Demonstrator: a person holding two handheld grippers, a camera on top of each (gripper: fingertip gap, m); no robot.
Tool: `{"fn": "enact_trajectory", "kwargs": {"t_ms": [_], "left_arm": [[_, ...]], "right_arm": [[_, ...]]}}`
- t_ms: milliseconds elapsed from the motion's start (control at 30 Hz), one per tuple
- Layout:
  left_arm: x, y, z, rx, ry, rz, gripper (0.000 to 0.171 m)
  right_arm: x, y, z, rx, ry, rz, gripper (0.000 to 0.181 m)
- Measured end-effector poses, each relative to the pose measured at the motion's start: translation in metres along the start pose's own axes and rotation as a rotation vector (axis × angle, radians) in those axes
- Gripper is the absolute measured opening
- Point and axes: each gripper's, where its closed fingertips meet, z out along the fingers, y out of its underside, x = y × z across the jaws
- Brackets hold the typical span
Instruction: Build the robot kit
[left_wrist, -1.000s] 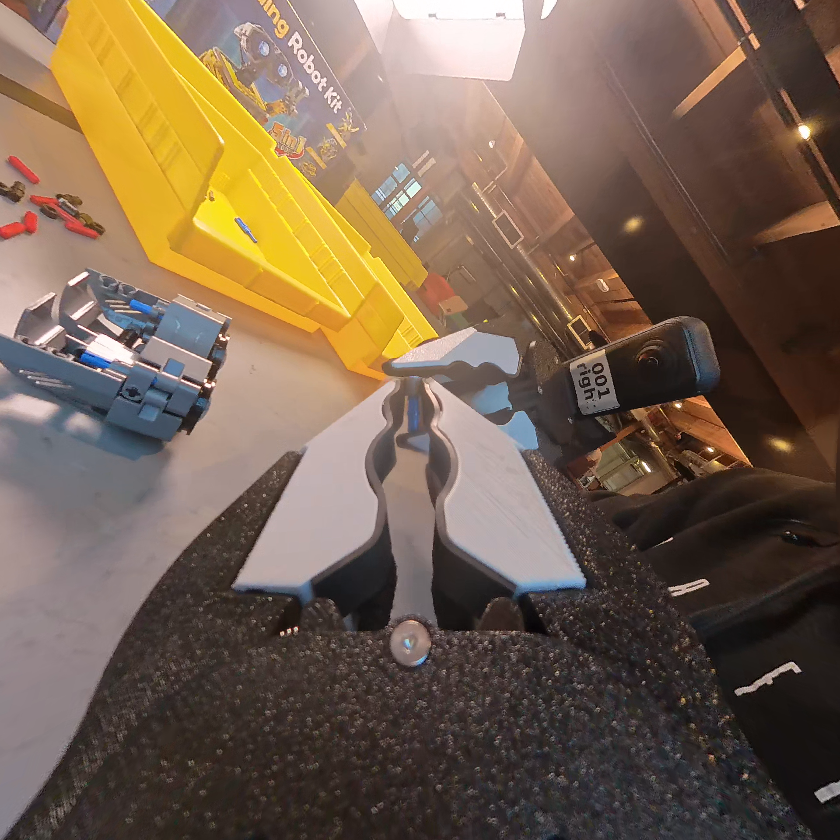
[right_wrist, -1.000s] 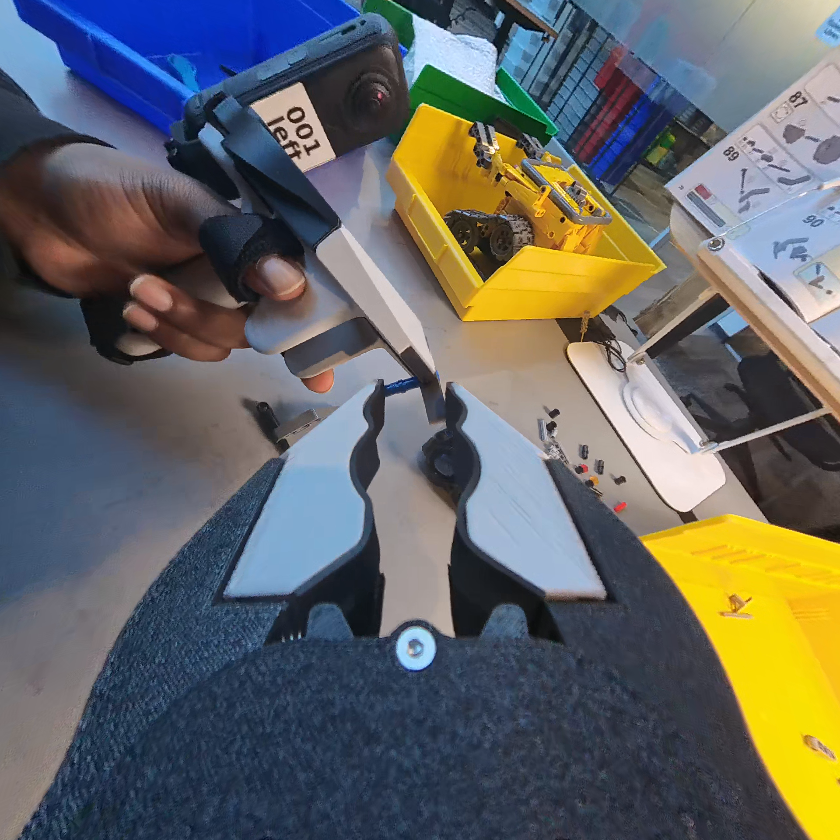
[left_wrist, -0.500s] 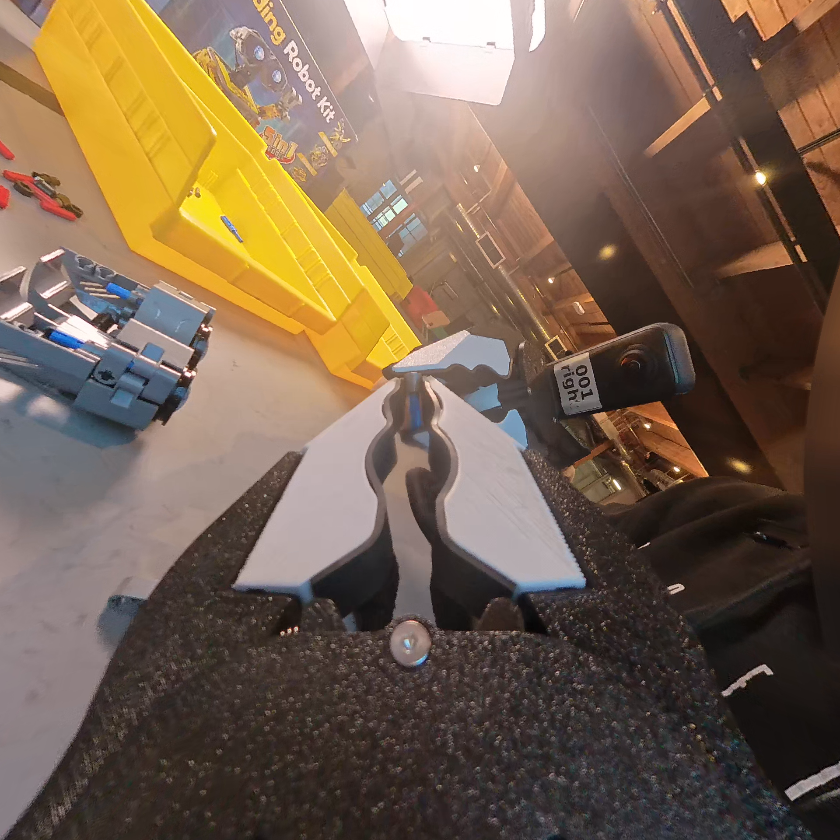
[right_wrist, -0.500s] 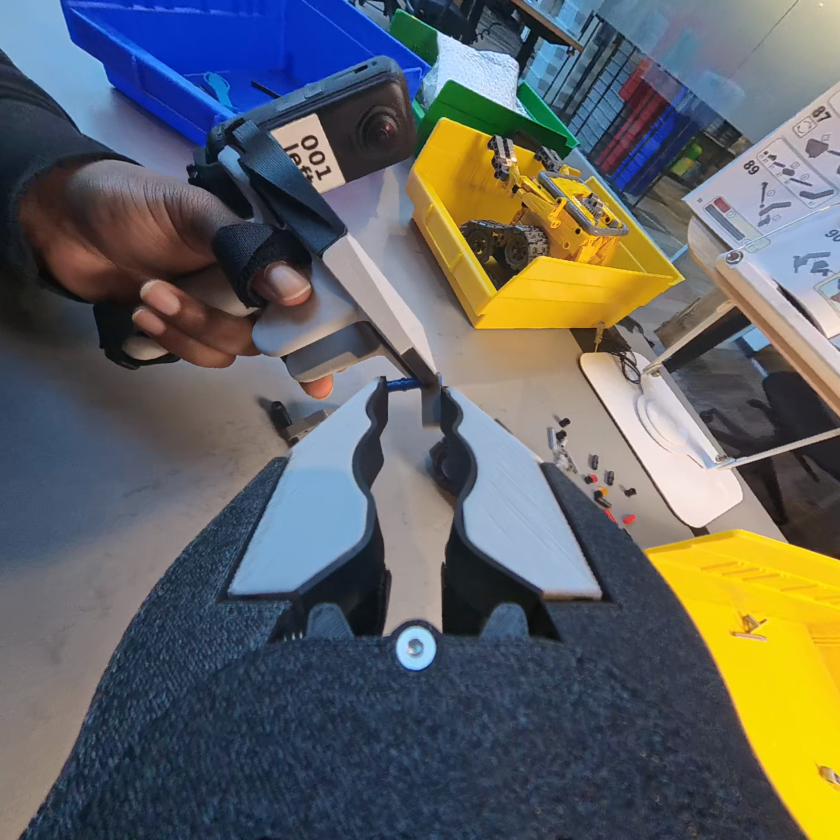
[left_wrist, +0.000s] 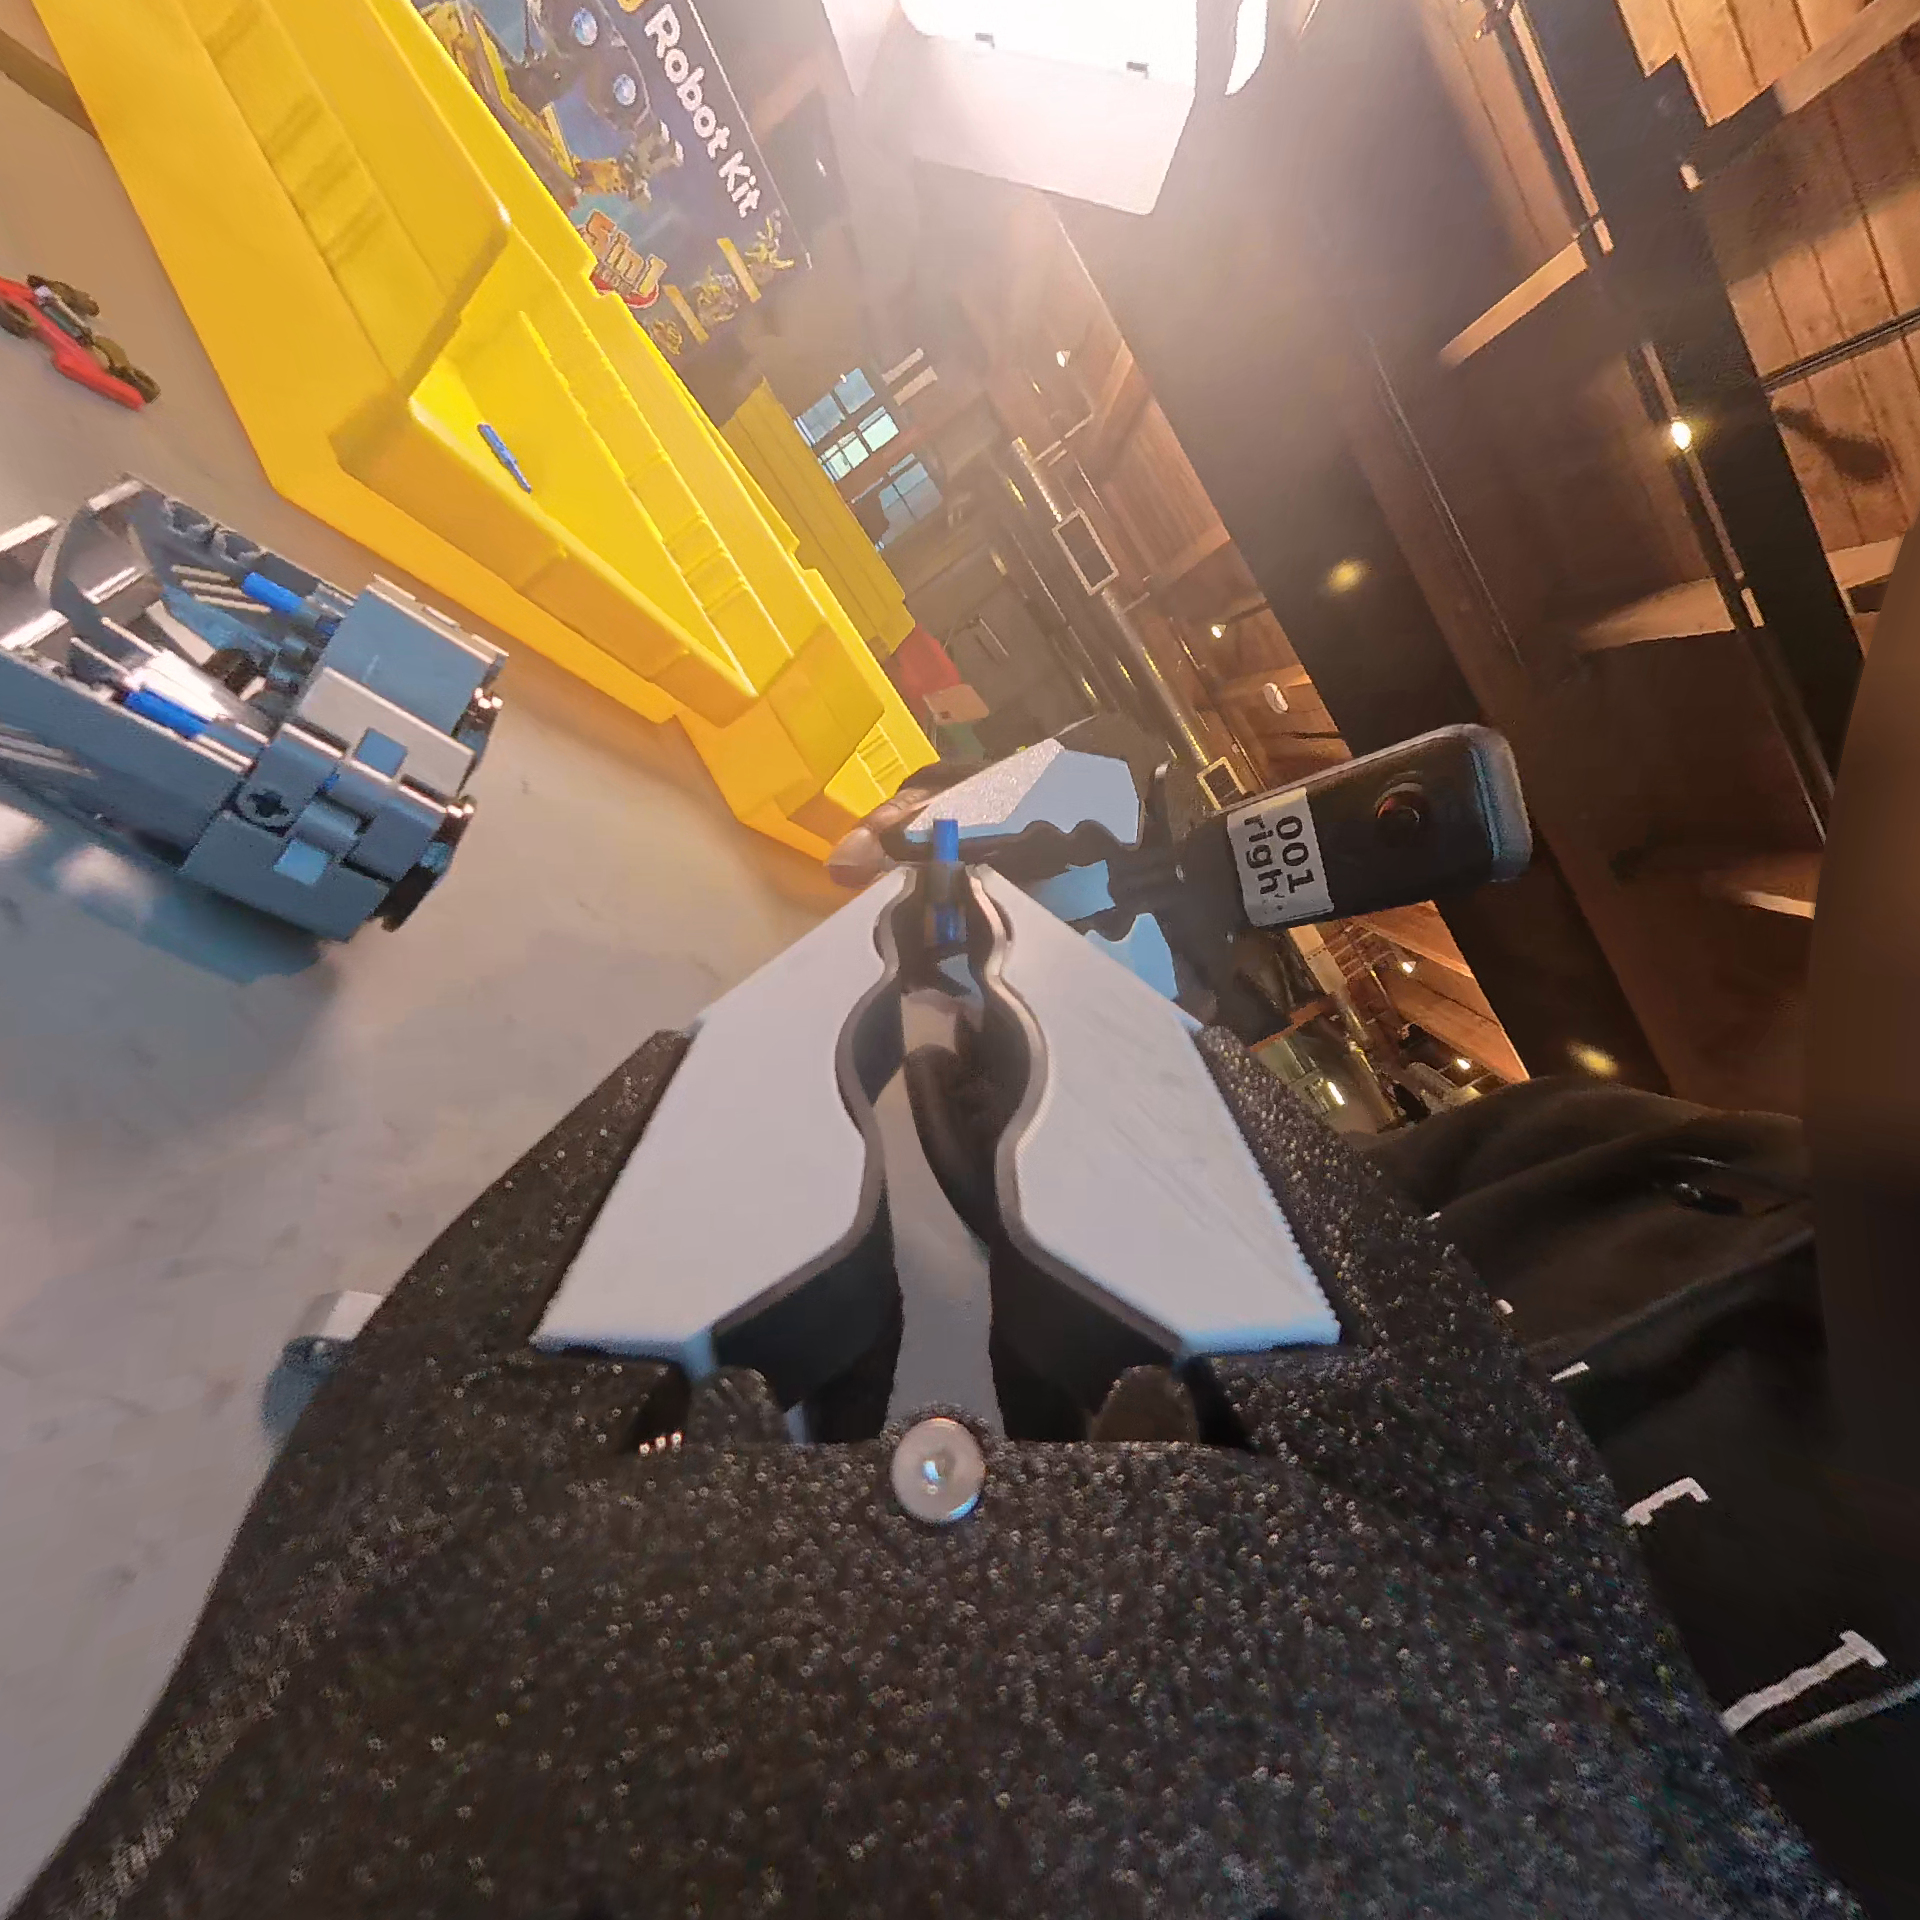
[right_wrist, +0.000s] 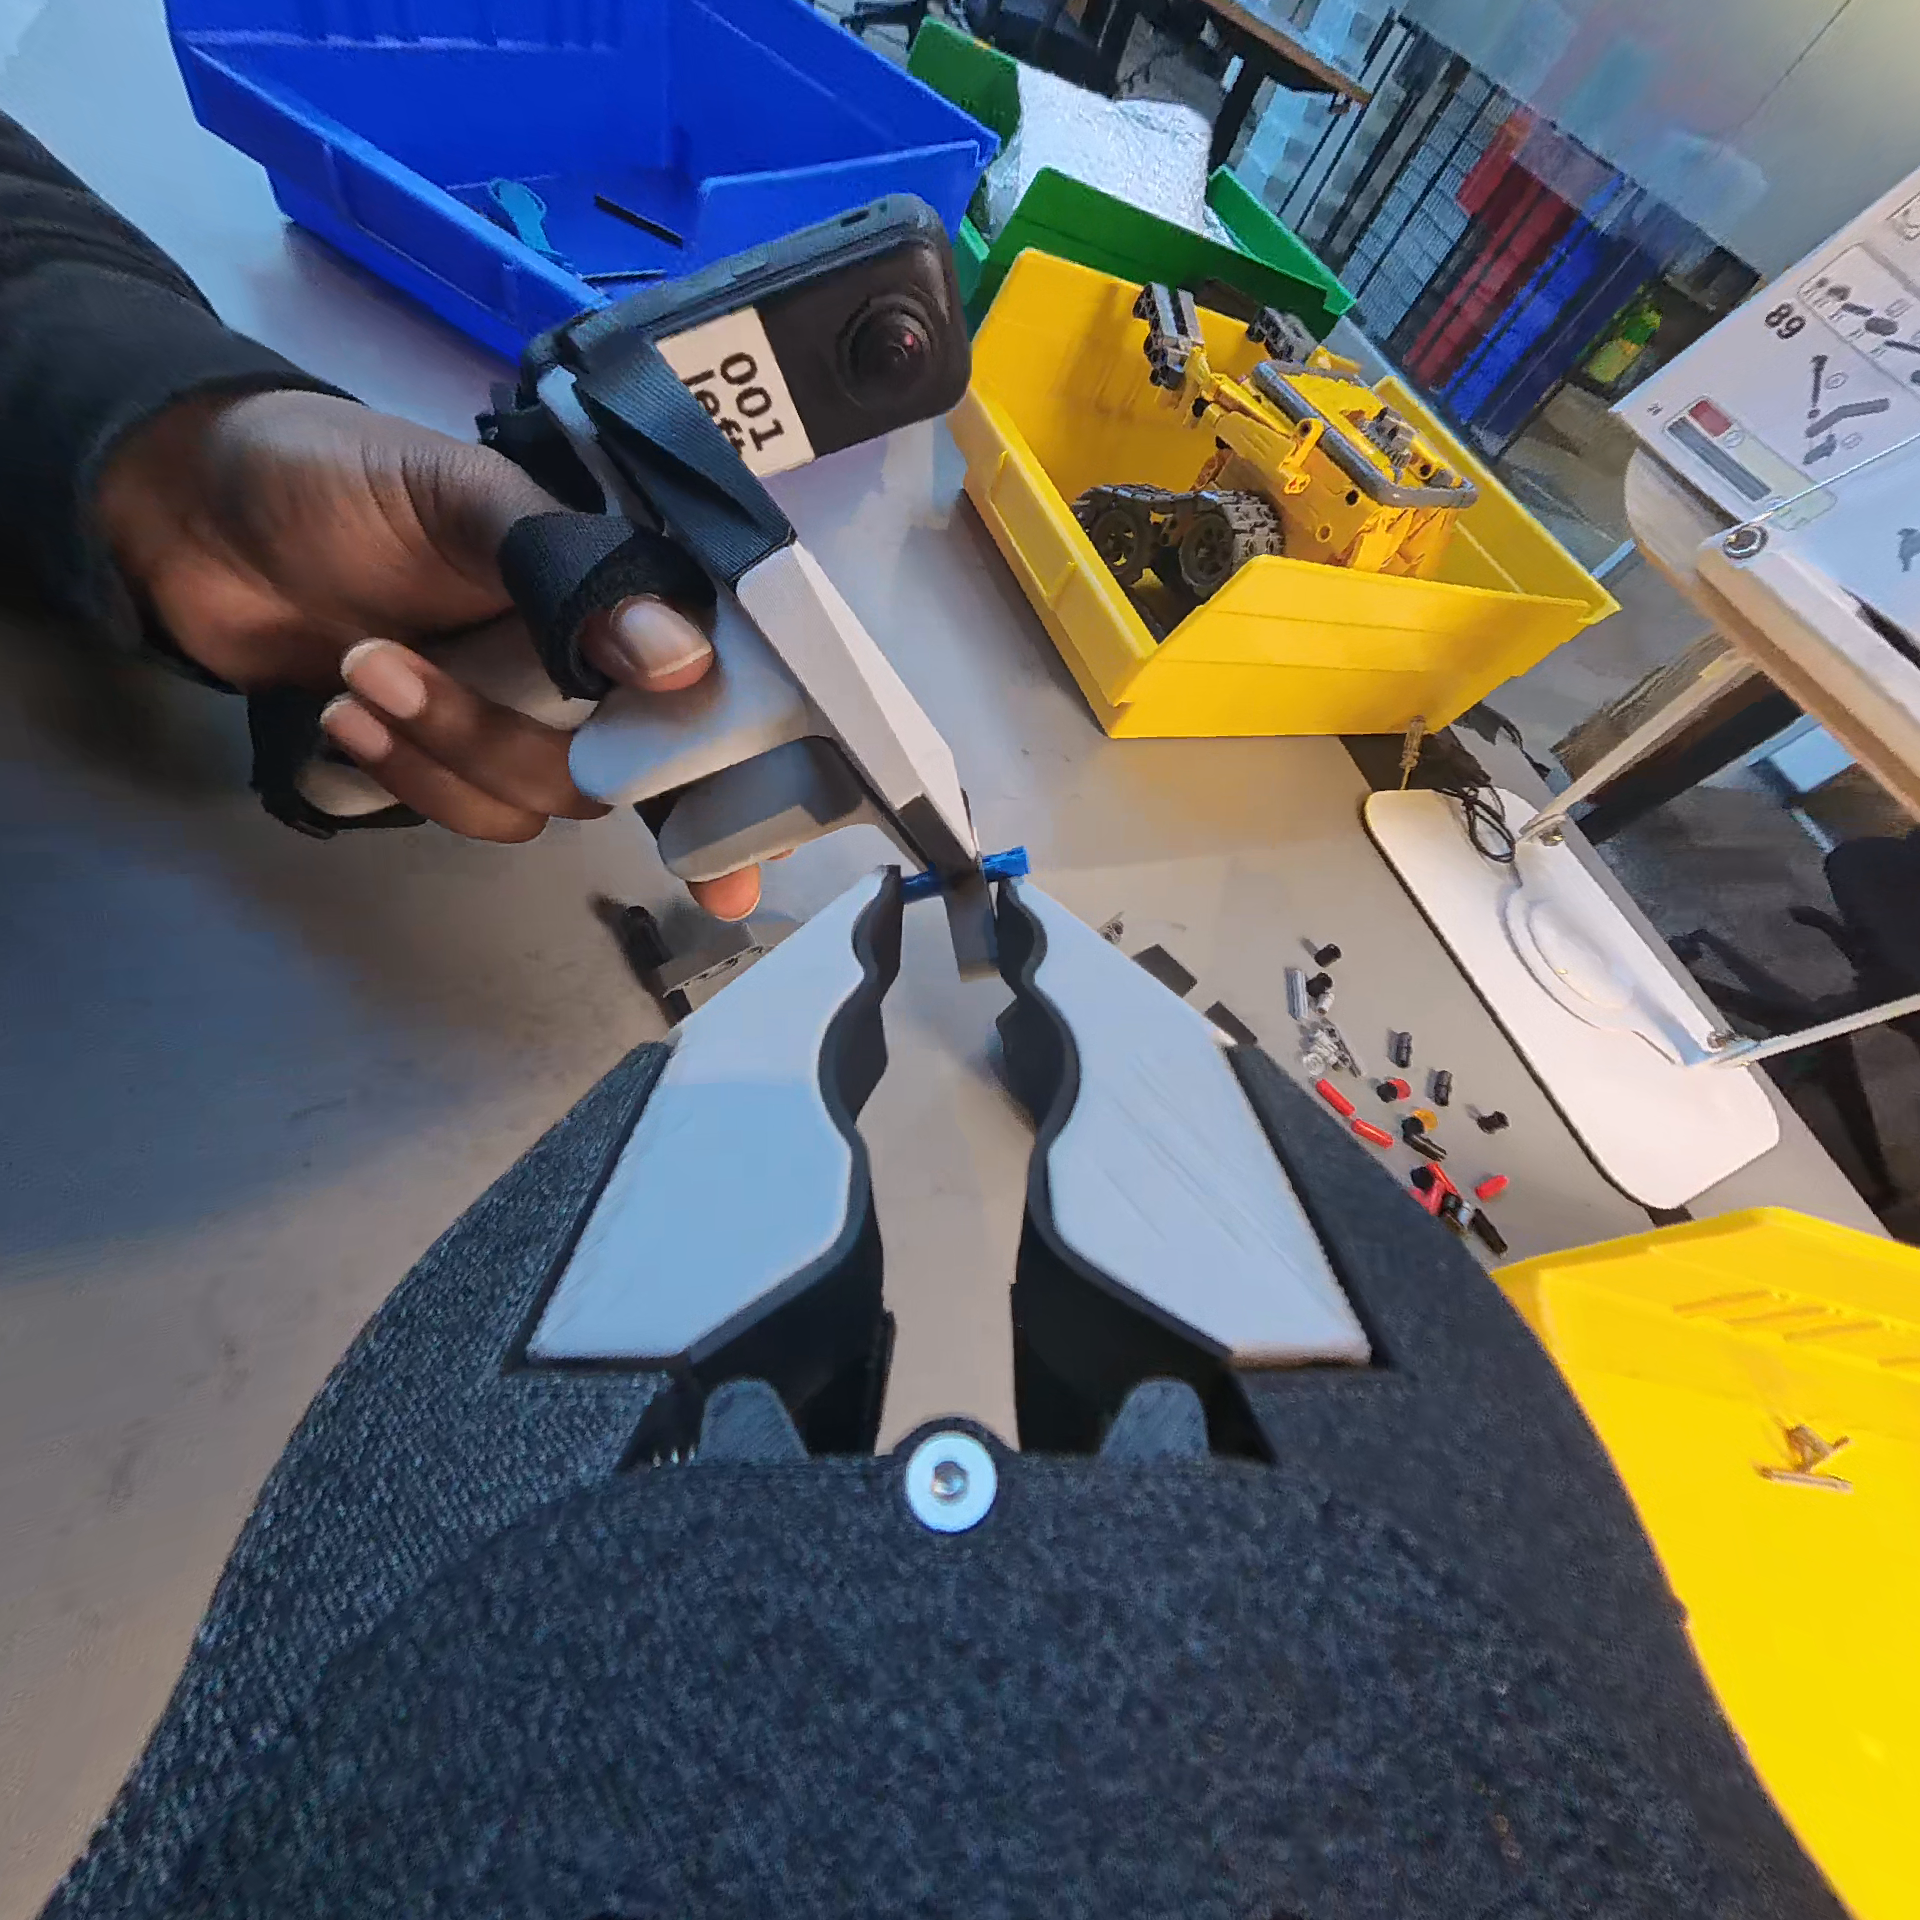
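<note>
Right wrist view: just this side of the yellow bin (right_wrist: 1299, 665), over the grey table (right_wrist: 208, 1039), the left gripper (right_wrist: 966, 847) meets the right gripper (right_wrist: 945, 885). Left's jaws pinch the blue pin (right_wrist: 1006, 861). Right's jaws stand narrowly parted around that tip, tighter than 1 second ago. The pin has pushed farther across them, its long axis crosswise and roughly parallel to the bin's front wall. It possibly touches right's fingers, but that's hard to tell.
</note>
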Motion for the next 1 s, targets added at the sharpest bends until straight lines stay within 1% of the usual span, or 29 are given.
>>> {"fn": "enact_trajectory", "kwargs": {"t_ms": [100,200,367,433,500,633,733,767,800,967,1000], "left_arm": [[-0.004,0.001,-0.001,-0.030,-0.009,0.001,0.006],[-0.001,0.000,-0.003,-0.034,-0.011,0.006,0.006],[0.001,0.002,-0.005,-0.059,-0.004,0.038,0.007],[0.005,-0.003,-0.008,-0.049,0.012,0.069,0.013],[0.008,-0.005,-0.010,-0.071,0.021,0.100,0.019],[0.010,-0.002,-0.008,-0.096,0.012,0.141,0.021],[0.009,0.000,-0.006,-0.114,-0.007,0.166,0.010],[0.009,0.000,-0.007,-0.118,-0.013,0.174,0.002],[0.007,0.000,-0.008,-0.121,-0.023,0.181,0.000],[0.002,0.002,-0.011,-0.162,-0.059,0.250,0.000],[0.002,0.002,-0.011,-0.163,-0.060,0.261,0.002]], "right_arm": [[-0.001,0.004,0.002,0.021,0.027,-0.037,0.017],[-0.002,0.003,0.001,0.032,0.039,-0.096,0.014],[-0.002,0.003,-0.003,0.061,0.040,-0.070,0.006],[0.000,0.001,-0.004,0.078,0.059,-0.063,0.006],[0.008,-0.001,-0.007,0.089,0.114,-0.058,0.006],[0.012,-0.011,-0.009,0.137,0.175,-0.049,0.006],[0.013,-0.013,-0.006,0.122,0.237,-0.106,0.006],[0.014,-0.012,-0.006,0.116,0.254,-0.109,0.006],[0.013,-0.011,-0.004,0.107,0.257,-0.111,0.006],[0.010,-0.006,-0.001,0.085,0.260,-0.146,0.006],[0.011,-0.004,0.000,0.069,0.270,-0.147,0.006]]}}
